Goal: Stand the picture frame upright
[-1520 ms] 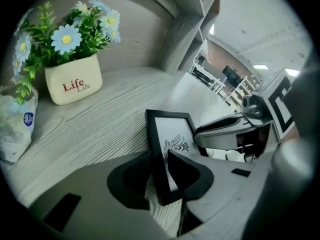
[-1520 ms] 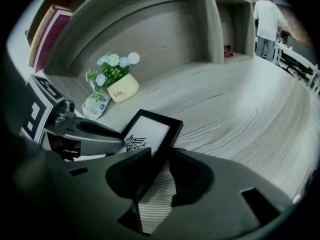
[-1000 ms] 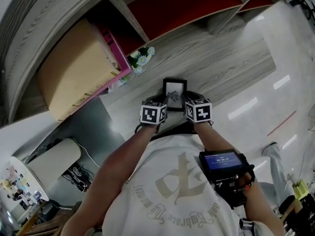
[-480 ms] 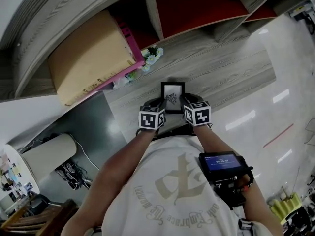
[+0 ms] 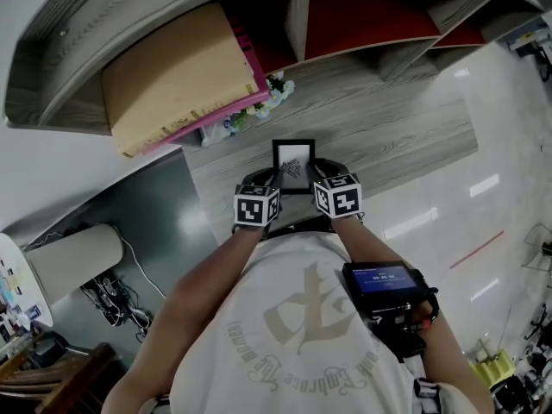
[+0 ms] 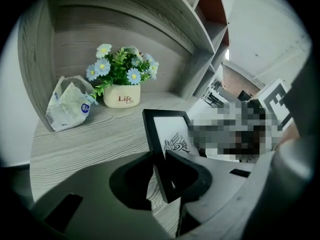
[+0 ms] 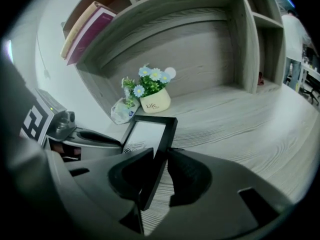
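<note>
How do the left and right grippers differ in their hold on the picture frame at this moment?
The left gripper pinches the picture frame by its left side bar; the right gripper pinches its right side bar. In the head view the right gripper's marker cube sits slightly further forward than the left gripper's. Shared: both are shut on the frame near its lower end.

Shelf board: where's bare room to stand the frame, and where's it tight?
Free: the wide bare board right of the picture frame, running to the upright divider. Also the strip between frame and flower pot. Crowded: the back left corner, where pot and crumpled bag sit together.
</note>
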`<state>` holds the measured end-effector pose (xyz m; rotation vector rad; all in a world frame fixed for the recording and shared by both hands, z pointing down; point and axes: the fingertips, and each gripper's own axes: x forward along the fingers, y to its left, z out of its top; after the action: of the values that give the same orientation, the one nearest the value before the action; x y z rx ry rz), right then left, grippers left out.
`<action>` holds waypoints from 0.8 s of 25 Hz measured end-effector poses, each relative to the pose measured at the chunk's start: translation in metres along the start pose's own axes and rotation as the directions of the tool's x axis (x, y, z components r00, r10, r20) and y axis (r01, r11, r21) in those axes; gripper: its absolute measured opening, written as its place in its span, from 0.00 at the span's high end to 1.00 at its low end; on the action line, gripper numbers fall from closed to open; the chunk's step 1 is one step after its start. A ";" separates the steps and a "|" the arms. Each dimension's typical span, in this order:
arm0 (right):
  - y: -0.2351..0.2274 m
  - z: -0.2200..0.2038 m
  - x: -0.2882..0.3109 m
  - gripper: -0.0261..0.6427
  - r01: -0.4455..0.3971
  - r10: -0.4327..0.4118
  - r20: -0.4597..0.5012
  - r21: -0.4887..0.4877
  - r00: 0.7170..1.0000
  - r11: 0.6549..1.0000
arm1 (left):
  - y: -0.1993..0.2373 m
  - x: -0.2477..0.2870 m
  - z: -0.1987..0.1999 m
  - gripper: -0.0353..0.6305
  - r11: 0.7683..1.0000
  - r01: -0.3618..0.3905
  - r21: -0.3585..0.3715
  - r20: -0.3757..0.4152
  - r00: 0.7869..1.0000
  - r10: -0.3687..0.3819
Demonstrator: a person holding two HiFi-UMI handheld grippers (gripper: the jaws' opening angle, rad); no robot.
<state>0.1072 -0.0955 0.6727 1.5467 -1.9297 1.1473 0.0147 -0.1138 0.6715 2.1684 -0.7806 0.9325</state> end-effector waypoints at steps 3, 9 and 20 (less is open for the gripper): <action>0.005 0.006 0.002 0.82 -0.014 0.014 0.008 -0.035 1.000 0.999 | 0.004 -0.003 0.001 0.81 1.000 -0.020 -0.011 0.025 0.999 0.020; 0.036 0.012 0.003 0.82 -0.042 0.043 0.010 -0.095 0.999 0.995 | 0.023 -0.028 -0.006 0.81 0.998 -0.055 -0.033 0.063 0.996 0.057; 0.090 0.017 0.018 0.82 -0.113 0.113 -0.012 -0.210 0.994 0.971 | 0.060 -0.066 -0.022 0.81 0.986 -0.121 -0.115 0.127 0.983 0.135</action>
<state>0.0202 -0.1161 0.6453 1.3417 -2.0874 0.9506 -0.0745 -0.1169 0.6511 2.1244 -1.0227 0.7938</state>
